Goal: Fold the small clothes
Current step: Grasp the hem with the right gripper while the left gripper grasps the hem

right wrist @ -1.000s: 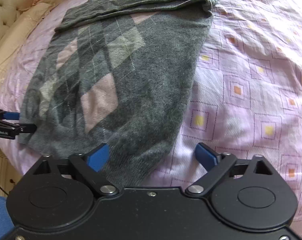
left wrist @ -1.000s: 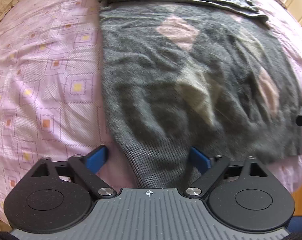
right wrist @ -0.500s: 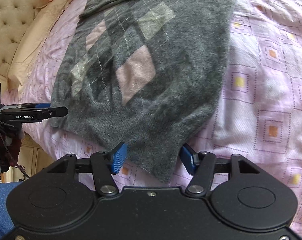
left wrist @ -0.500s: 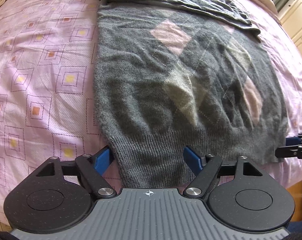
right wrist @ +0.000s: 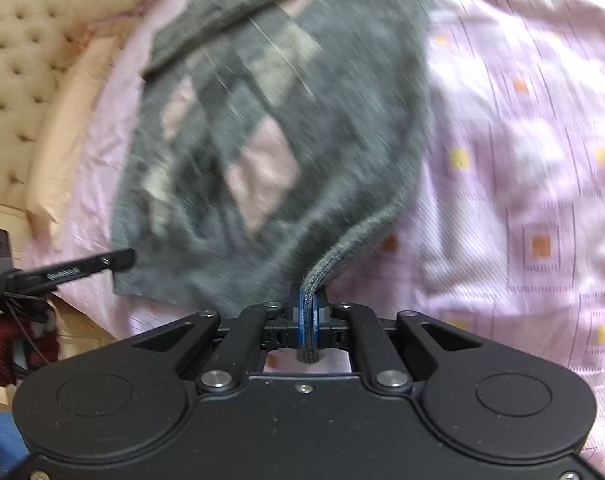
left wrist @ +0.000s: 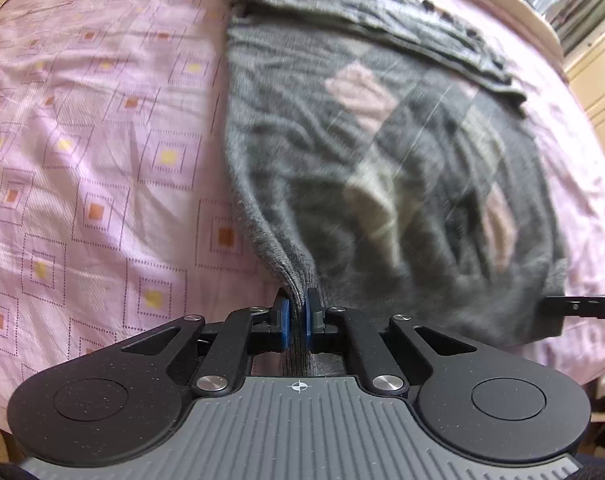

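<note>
Left wrist view: the left tool pinches one hem corner of the grey sweater lying on the bed; the right tool clamps the other. Lifting both corners evenly should keep the fold square. Only the right wrist view shows the tufted headboard.

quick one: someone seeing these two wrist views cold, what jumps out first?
The grey argyle sweater with pink diamonds, spread across the middle of the pink patterned bedspread. Then the grips: the left gripper and right gripper are each shut on a bunched corner of its ribbed hem, at the near edge. A tufted beige headboard sits far left in the right wrist view.
</note>
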Demonstrator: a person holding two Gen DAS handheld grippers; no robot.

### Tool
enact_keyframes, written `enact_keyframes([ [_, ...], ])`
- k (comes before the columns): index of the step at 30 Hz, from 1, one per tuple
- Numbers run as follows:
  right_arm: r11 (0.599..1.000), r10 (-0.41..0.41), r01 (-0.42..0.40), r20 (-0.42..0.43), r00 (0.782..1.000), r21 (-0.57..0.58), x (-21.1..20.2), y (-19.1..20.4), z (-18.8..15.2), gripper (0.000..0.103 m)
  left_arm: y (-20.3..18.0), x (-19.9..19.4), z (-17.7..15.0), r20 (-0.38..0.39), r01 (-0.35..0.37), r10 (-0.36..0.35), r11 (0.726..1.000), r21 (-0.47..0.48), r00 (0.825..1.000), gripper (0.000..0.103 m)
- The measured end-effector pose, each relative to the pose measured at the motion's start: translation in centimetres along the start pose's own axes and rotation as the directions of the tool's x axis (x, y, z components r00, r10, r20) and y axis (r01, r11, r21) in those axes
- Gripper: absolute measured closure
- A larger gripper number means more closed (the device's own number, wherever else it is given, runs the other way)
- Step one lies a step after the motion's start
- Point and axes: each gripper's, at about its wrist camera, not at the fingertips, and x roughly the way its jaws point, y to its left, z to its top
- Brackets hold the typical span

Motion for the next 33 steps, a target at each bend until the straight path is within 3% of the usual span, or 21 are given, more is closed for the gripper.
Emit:
enact_keyframes([
  [6,0.997,0.070,-0.066,0.149,0.986,-0.029,-4.6,2.0,3.2,0.091,-0.6,-4.8,3.8,0.141,0.078,-0.072,0.996,-0.042,0.987,0.099],
  [13,0.997,0.083,-0.073,0.358,0.930,-0.040,-8.0,2.9,10.4,0.091,-1.3,-8.2,12.3,0.357,0.129,-0.100,0.990,-0.058,0.929,0.099],
  [16,0.997,0.080,-0.067,0.420,0.904,-0.046,-7.9,2.8,14.4,0.091,-1.4,-7.8,16.7,0.415,0.137,-0.109,0.990,-0.039,0.903,0.099],
  [19,0.998,0.062,-0.049,0.455,0.888,-0.042,-6.8,2.6,19.1,0.091,-1.5,-6.1,21.3,0.441,0.132,-0.108,0.991,-0.023,0.891,0.099],
  [21,0.999,0.035,-0.016,0.466,0.884,-0.045,-5.9,2.3,21.9,0.091,-1.5,-4.3,24.0,0.446,0.116,-0.096,0.993,-0.017,0.890,0.099],
  [24,0.999,-0.024,0.037,0.454,0.891,-0.019,-3.6,1.5,26.2,0.091,-1.4,-1.1,27.3,0.427,0.102,-0.077,0.994,-0.035,0.901,0.099],
  [29,0.994,-0.107,0.107,0.404,0.908,0.021,0.3,0.0,31.5,0.091,-0.5,3.7,30.4,0.367,0.061,-0.034,0.996,-0.063,0.930,0.099],
  [33,0.989,-0.147,0.142,0.363,0.920,0.041,2.7,-1.4,33.9,0.091,0.0,6.6,32.2,0.317,0.029,-0.008,0.998,-0.060,0.948,0.099],
])
